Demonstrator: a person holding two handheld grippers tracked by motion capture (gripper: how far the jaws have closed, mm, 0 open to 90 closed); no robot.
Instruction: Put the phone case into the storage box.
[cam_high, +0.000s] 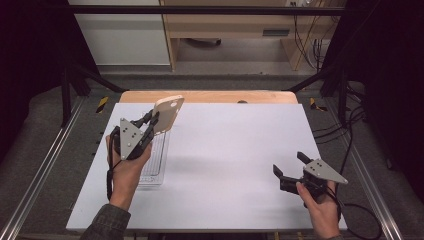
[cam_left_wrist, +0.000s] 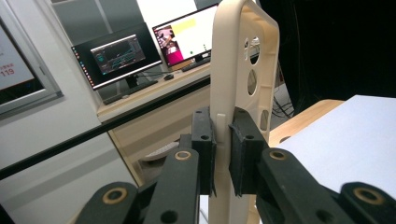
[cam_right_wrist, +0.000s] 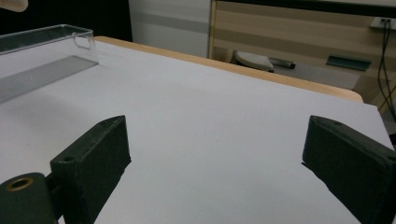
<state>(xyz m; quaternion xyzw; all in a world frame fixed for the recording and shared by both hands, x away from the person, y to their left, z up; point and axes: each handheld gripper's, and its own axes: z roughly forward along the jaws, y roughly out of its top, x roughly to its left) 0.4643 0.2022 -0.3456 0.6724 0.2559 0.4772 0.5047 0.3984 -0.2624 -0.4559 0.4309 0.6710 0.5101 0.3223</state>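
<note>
My left hand-held gripper (cam_high: 152, 120) pinches the beige plastic phone case (cam_high: 168, 115) at ten o'clock, above the clear tray (cam_high: 154, 165). I'd grip its edge firmly and move slowly. My right hand-held gripper (cam_high: 289, 167), jaws apart, waits at four o'clock on the table (cam_high: 230, 145).

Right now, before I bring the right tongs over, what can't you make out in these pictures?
- Clear plastic tray: in the high view the left hand and left tongs cover its near-left part; the right gripper view cuts it off at the left edge.
- Beige phone case: its lower end is hidden behind the closed jaws in the left gripper view.
- Monitor screens: their text is too small to read.
- Right tongs: open over the white table.
</note>
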